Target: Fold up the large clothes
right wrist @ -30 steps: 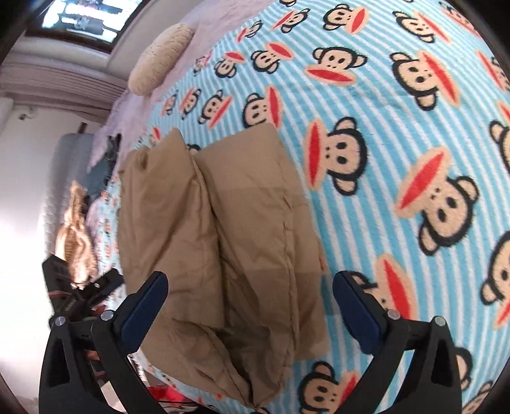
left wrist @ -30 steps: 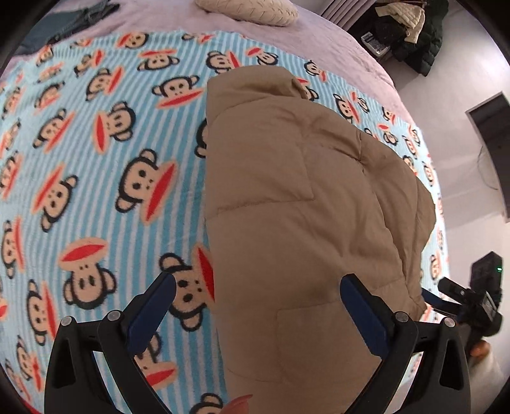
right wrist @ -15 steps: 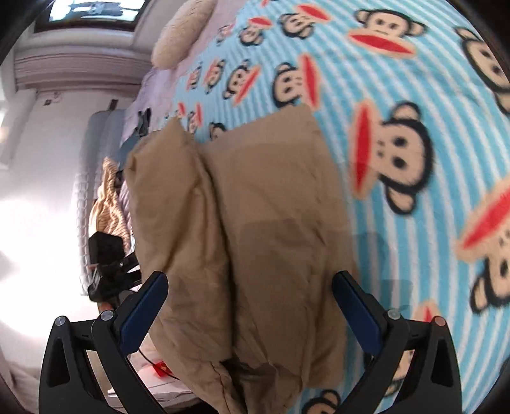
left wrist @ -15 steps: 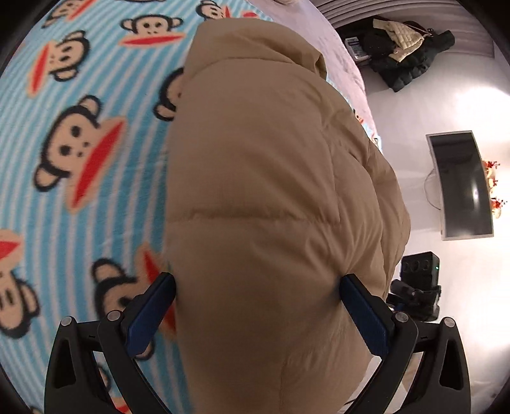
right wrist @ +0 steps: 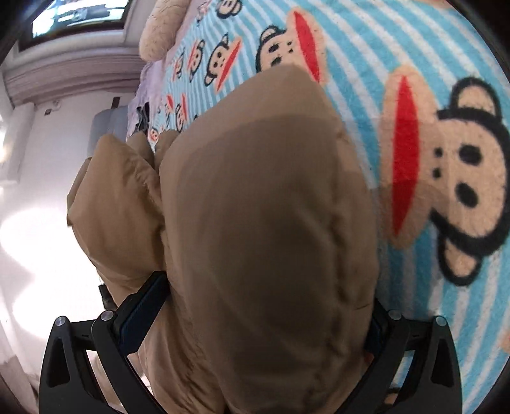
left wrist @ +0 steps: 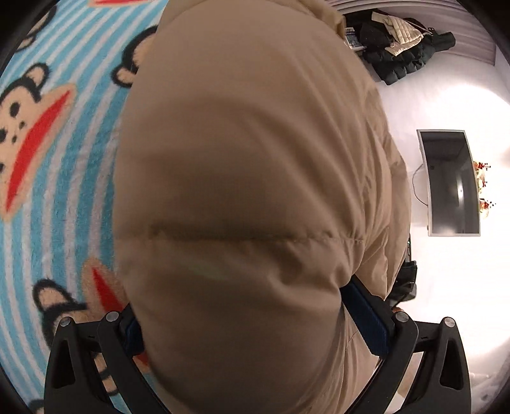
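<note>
Item under handling: one tan padded jacket (left wrist: 255, 191), lying on a bed covered by a blue-striped monkey-print blanket (left wrist: 57, 197). In both wrist views the jacket fills the centre and lower frame, bulging up between the tong fingers.

Left tongs (left wrist: 255, 324): the blue pads sit at lower left and lower right of the frame, set wide, with thick jacket padding packed between them. They appear to bear against the fabric on both sides, but whether they actually grip it cannot be told; the garment covers the contact.

Right tongs (right wrist: 255, 315): same condition. The jacket (right wrist: 264, 229) swells between widely set pads, and the right-hand pad is largely hidden behind cloth. Grip cannot be confirmed.

Progress, as a judgement: the jacket already shows as a narrow bundle with one padded section lying beside another at centre left of the right view, which suggests the side folds are done. The lengthwise fold appears to be the step in hand and is not yet completed.

Not determinable: hem, collar, sleeves and zip are out of sight. The jacket's lower end is cut off at the bottom edge of both frames. Dark clothes (left wrist: 404, 54) lie piled on the floor at upper right of the left view, and a screen (left wrist: 452, 181) shows at centre right; a cushion (right wrist: 165, 28) shows at upper left of the right view.
</note>
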Available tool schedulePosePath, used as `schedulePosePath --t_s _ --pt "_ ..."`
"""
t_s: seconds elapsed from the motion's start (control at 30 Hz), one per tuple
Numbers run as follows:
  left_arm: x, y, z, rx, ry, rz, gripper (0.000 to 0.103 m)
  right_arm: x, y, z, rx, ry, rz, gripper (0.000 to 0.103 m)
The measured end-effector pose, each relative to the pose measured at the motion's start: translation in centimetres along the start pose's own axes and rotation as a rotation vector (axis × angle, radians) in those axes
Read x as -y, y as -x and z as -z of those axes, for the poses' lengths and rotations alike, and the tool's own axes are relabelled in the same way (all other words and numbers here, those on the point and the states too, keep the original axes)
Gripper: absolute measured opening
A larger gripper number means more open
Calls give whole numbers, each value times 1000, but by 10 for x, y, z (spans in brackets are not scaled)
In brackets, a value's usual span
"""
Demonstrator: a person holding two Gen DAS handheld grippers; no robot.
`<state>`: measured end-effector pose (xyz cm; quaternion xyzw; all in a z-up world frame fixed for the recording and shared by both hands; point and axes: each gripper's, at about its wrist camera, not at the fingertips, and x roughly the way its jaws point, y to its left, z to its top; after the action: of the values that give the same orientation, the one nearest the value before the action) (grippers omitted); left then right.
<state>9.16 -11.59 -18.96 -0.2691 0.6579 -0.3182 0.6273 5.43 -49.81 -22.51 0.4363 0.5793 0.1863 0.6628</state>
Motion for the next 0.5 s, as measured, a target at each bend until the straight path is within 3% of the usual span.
schedulePosePath --t_s 0.03,0.1,0.2,0.27,0.5 --pt "5 1 3 9 -4 -9 102 -1 -1 1 -4 -18 -4 98" --pt "16 4 6 27 -15 -32 95 -2 1 5 -2 -47 -31 75" --pt "34 14 11 46 -37 -51 88 -9 8 11 28 -47 -66 55" --pt "47 20 14 55 -61 -60 88 -17 12 16 46 -41 -81 51" --pt "71 24 15 80 -125 -57 88 -59 13 29 79 -6 -118 50"
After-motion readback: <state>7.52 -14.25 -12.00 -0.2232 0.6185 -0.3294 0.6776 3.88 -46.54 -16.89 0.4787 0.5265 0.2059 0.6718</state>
